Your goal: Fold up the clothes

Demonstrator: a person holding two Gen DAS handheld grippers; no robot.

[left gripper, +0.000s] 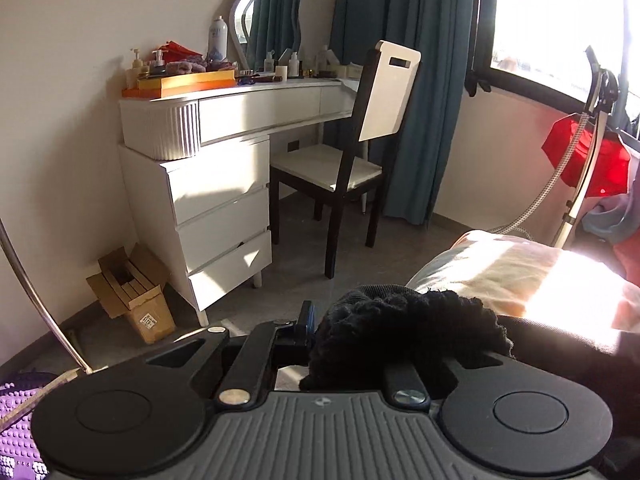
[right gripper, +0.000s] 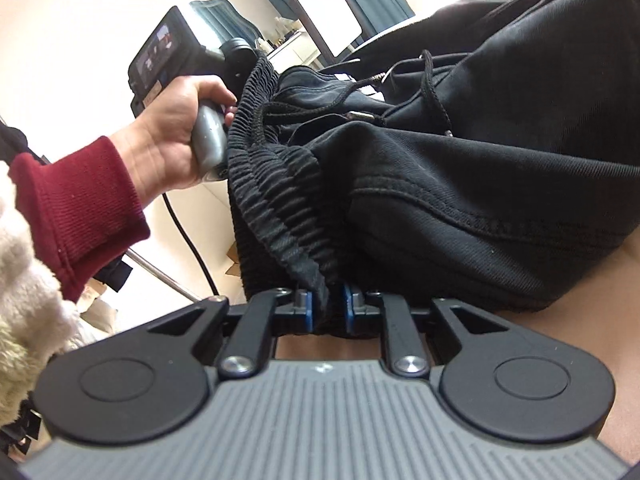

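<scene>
Both my grippers clamp the black drawstring cotton trousers (right gripper: 460, 152).
My left gripper (left gripper: 340, 332) and right gripper (right gripper: 329, 308) each pinch its ribbed waistband (right gripper: 272, 184).

Black ribbed-waist trousers (right gripper: 460, 184), dark-red cuff (right gripper: 80, 216), white dresser (left gripper: 216, 184), teal curtain (left gripper: 420, 40).

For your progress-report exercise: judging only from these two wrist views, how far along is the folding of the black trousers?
Done: nothing looks folded yet; the black trousers hang bunched and creased. In hand: both grippers have the elastic waistband, the right gripper shut on it, the left gripper shut on black fabric, held above the bed. Left: laying them flat, smoothing and making every fold.
</scene>
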